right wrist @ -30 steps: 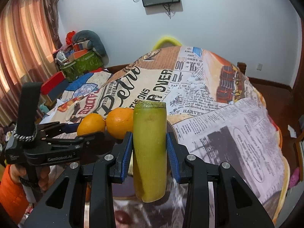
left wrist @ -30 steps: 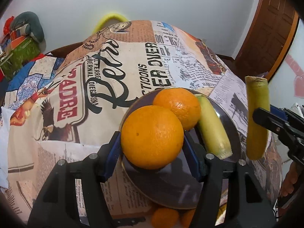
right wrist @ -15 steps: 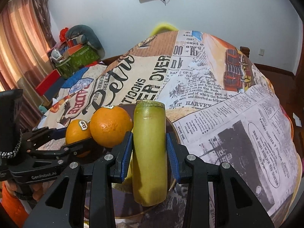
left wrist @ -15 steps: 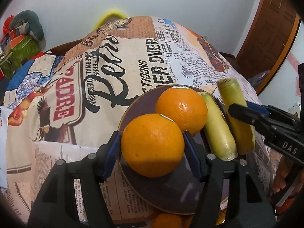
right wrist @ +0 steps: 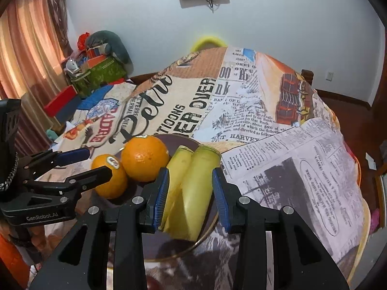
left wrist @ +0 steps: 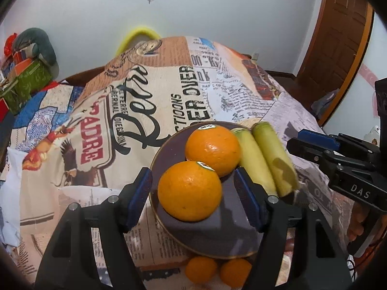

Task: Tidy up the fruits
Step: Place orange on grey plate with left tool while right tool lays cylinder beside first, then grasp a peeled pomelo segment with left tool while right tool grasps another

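Note:
A dark round plate [left wrist: 215,224] lies on the newspaper-print cloth. On it are two oranges and two yellow-green fruit pieces. The near orange [left wrist: 189,191] sits between the pads of my left gripper [left wrist: 193,194], which is open with gaps on both sides. The far orange [left wrist: 212,149] lies behind it. My right gripper [right wrist: 189,194] is open; the yellow-green piece [right wrist: 197,188] it brought lies loose between its pads on the plate [right wrist: 169,246], beside the other piece [right wrist: 177,169]. Both oranges also show in the right wrist view [right wrist: 144,162].
Two small oranges [left wrist: 217,269] lie on the cloth just before the plate's near rim. The cloth-covered table [left wrist: 145,96] stretches beyond the plate. Boxes and bags [right wrist: 101,70] stand far left by a curtain. A wooden door [left wrist: 338,48] is at right.
Both grippers have opened. The near orange now rests on the plate. The right gripper lowered its yellow-green piece onto the plate beside the other piece and let it go.

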Demonstrator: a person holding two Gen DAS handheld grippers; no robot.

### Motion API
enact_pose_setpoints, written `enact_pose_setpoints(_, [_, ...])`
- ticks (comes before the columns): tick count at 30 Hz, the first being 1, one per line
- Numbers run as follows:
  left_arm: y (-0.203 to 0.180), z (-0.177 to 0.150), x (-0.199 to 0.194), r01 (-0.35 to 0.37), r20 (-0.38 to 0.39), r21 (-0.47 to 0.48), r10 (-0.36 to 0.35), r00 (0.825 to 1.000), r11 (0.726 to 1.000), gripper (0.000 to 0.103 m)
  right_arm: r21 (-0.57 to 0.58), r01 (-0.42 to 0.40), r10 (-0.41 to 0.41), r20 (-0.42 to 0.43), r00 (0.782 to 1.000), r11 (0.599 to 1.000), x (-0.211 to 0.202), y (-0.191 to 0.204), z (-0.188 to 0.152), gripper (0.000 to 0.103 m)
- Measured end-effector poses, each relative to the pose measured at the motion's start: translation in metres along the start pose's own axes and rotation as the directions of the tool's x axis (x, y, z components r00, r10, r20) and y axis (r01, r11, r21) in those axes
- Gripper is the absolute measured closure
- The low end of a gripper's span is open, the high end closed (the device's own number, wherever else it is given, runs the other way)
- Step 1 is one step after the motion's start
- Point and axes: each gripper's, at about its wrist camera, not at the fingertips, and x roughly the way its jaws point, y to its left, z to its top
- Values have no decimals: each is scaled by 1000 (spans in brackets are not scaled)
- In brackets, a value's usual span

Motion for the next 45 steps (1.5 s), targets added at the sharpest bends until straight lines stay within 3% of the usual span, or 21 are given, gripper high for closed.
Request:
enact_pose_setpoints(10, [-10, -10, -62, -15, 78, 21, 13, 997, 1000, 32, -33, 2, 0, 62, 998, 999, -50, 22, -9, 69])
enact_pose_setpoints(16, [-12, -23, -98, -29, 125, 25, 26, 992, 999, 24, -63, 11, -6, 84, 996, 998, -73, 39, -20, 69])
enact_pose_setpoints(22, [-5, -42, -124, -24, 135, 12, 22, 991, 1000, 22, -61, 5, 0, 87, 996, 998, -85, 53, -37, 52])
enact_pose_setpoints(26, [3, -55, -129, -1, 115, -8, 1, 993, 1000, 22, -51, 10, -6, 75, 997, 999, -85, 61, -51, 38])
enact_pose_setpoints(32, [16, -78, -127, 4, 78, -20, -2, 997, 1000, 22, -25, 6, -5, 36, 999, 1000, -77, 71, -71, 29])
enact_pose_setpoints(45, [41, -123, -108, -7, -8, -4, 7, 1000, 1000, 22, -55, -20, 14, -110, 994, 998, -32, 106, -104, 28])
